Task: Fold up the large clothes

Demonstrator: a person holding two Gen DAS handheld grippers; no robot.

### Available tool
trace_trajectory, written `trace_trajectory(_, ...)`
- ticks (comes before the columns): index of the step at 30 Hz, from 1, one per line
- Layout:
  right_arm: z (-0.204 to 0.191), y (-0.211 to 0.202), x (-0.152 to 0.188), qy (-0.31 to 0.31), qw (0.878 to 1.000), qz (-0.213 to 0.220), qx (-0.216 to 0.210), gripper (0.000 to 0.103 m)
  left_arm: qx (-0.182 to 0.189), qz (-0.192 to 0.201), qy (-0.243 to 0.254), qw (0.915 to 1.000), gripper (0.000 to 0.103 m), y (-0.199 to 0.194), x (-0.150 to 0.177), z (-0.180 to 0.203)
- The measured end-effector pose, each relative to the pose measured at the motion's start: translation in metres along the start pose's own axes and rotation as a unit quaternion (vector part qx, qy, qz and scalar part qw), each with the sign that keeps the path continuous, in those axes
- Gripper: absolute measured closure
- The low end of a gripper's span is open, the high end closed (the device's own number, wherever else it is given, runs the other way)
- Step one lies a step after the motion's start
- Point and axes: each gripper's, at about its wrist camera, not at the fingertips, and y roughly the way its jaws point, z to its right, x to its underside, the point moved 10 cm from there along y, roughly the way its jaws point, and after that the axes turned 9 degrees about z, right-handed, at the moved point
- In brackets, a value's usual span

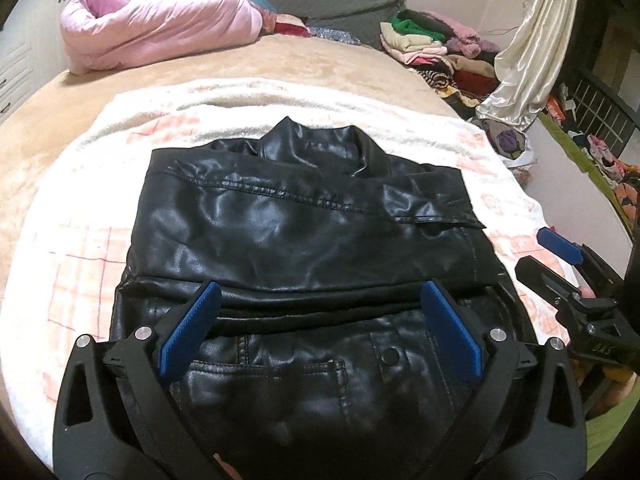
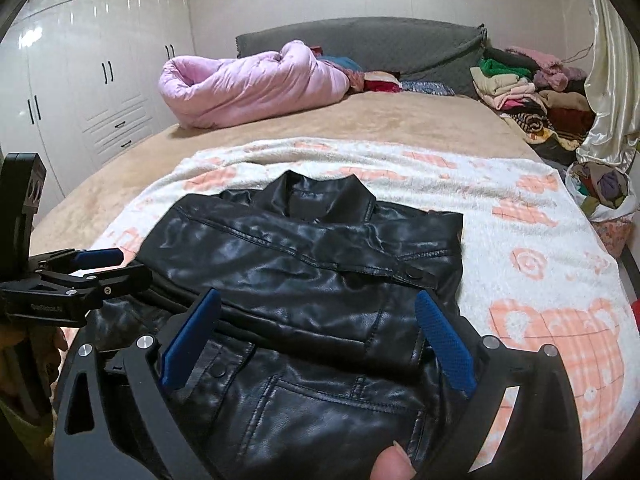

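Both grippers, left gripper (image 1: 318,330) and right gripper (image 2: 318,338), hovered with jaws wide, holding nothing, over the black jacket (image 1: 304,240) on the bed's blanket (image 1: 80,208); slick leather risked sliding unfolded.

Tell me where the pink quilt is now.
The pink quilt lies rolled at the bed's far left, before the grey headboard, beyond the black leather jacket.

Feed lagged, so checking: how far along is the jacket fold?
Done: black leather jacket lies on the white blanket, sleeves folded across. In hand: nothing; left gripper and right gripper are open over its hem. Left: fold hem toward collar.
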Motion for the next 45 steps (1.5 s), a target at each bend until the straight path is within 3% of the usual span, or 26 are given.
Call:
trace_trajectory(26,-0.014,-0.084,-0.011,0.021,0.997,0.068,-0.004,0.005,0.025,0.041,0.018,0.9987,0.010,-0.065,0.007,0.020)
trace_trajectory(45,-0.023,-0.110,0.029,0.017,0.999,0.034,0.008,0.005,0.010,0.043,0.042,0.9981,0.010,-0.091,0.040,0.010)
